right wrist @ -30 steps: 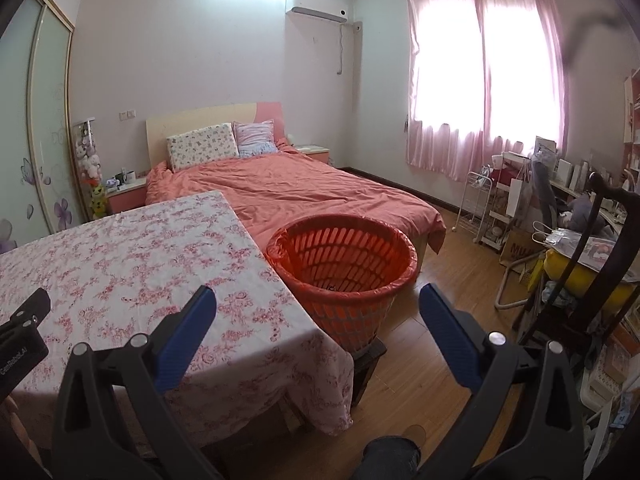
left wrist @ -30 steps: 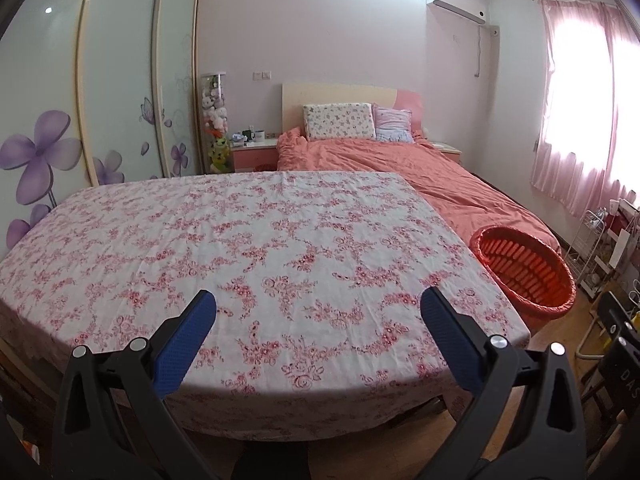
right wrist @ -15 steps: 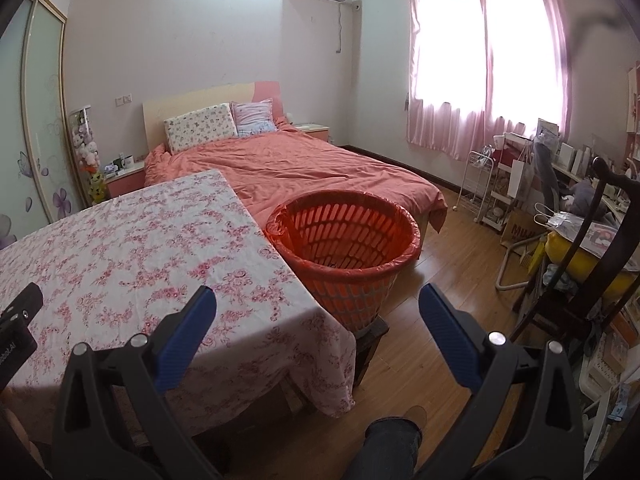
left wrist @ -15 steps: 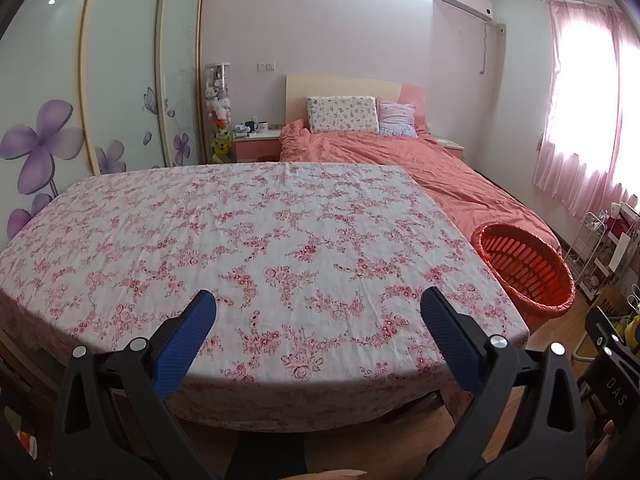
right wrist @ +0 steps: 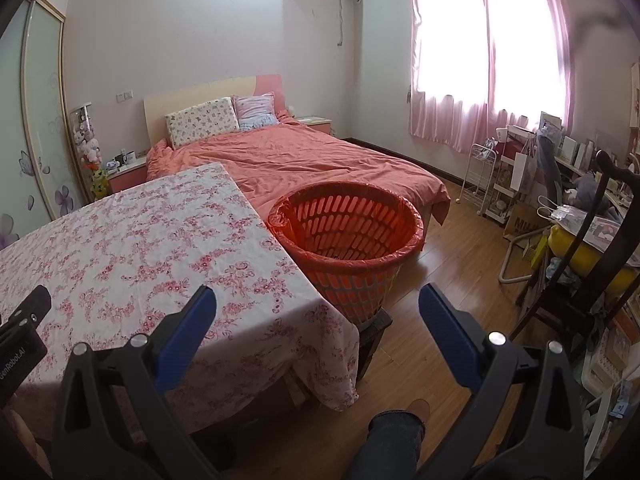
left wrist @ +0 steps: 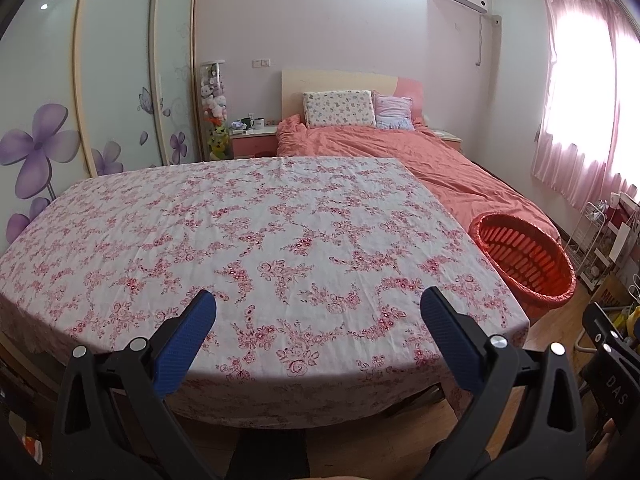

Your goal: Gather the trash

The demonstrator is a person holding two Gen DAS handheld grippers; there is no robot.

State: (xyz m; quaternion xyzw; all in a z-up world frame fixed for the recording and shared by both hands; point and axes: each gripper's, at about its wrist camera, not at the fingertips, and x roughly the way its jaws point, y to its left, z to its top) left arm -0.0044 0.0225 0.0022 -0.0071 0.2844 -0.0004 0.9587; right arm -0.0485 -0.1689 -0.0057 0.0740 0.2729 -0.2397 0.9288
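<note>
Readable text, left wrist view: white letters "DAS" on the black plastic body of the other handheld gripper (left wrist: 614,376), lower right edge.

Right wrist view: white lettering "GenRobot.AI", first letter cut by the frame, on the black plastic gripper body (right wrist: 18,346) at the lower left edge. Brown cardboard box (right wrist: 524,220) by the white wire rack shows partial "MU"; rest illegible.

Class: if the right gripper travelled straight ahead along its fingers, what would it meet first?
Probably the orange basket: it sits just above the midpoint of the open right gripper, beside the table corner. Depth is unclear, so the gripper might clip that corner first.
</note>
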